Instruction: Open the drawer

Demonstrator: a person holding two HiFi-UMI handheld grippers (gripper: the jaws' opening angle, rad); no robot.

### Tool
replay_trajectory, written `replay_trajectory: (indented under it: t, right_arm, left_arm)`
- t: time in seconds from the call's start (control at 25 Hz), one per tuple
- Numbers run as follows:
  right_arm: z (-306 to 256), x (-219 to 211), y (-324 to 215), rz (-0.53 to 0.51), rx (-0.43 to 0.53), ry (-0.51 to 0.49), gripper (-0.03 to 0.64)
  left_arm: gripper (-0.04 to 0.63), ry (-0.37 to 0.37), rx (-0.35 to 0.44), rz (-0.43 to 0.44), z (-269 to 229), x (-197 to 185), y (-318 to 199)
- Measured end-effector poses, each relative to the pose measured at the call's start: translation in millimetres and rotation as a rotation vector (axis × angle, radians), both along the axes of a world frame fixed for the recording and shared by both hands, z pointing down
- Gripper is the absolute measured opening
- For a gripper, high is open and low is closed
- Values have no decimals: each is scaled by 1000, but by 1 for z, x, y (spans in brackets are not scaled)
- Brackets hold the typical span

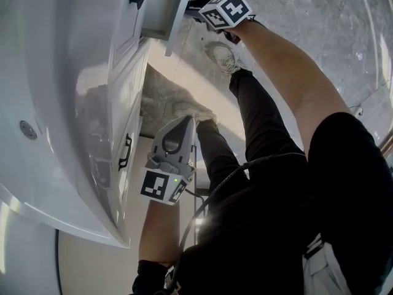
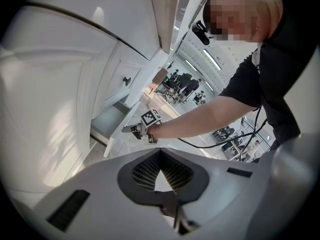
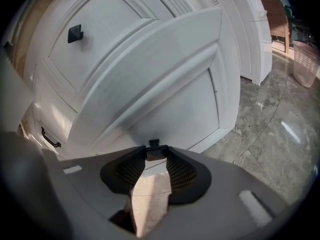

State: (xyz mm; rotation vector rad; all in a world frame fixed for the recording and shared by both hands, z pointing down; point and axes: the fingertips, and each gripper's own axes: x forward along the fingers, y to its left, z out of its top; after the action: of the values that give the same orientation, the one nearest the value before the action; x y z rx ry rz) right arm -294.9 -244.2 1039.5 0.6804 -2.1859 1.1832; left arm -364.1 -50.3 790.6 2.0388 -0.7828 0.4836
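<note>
Drawer (image 3: 150, 74) drawn out of a white cabinet (image 1: 126, 72), its panelled front filling the space directly ahead of the right tongs (image 3: 155, 154). These tongs are clenched on the drawer's small black knob (image 3: 154, 144), which sits squarely between their tips, a pad against either side. In the head view the person's bare forearm (image 1: 288, 72) runs up to these tongs at the drawer's outer edge, with the box of the drawer jutting from the cabinet just to their left.

The left tongs (image 2: 160, 153) hang well apart from the drawer, lower along the cabinet face, clenched on nothing, with their tips meeting. A black bar handle (image 1: 124, 151) on a cabinet door lies just to their left. The person's shoes (image 1: 224, 57) stand on the marble floor (image 1: 319, 17) beyond their tips. From the left gripper view, the drawer and the right tongs show up ahead and above.

A second knob (image 3: 75, 33) sits on a neighbouring panel, up and to the left of the right tongs. A pale basket (image 3: 305, 61) stands on the floor far off to their right.
</note>
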Motion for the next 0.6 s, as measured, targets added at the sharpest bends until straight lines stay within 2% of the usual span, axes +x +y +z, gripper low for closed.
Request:
replay_trajectory:
  t: [0.6]
  right_arm:
    - [2, 25, 20, 24, -24, 0, 129]
  left_arm:
    - [-9, 32, 17, -2, -9, 14, 3]
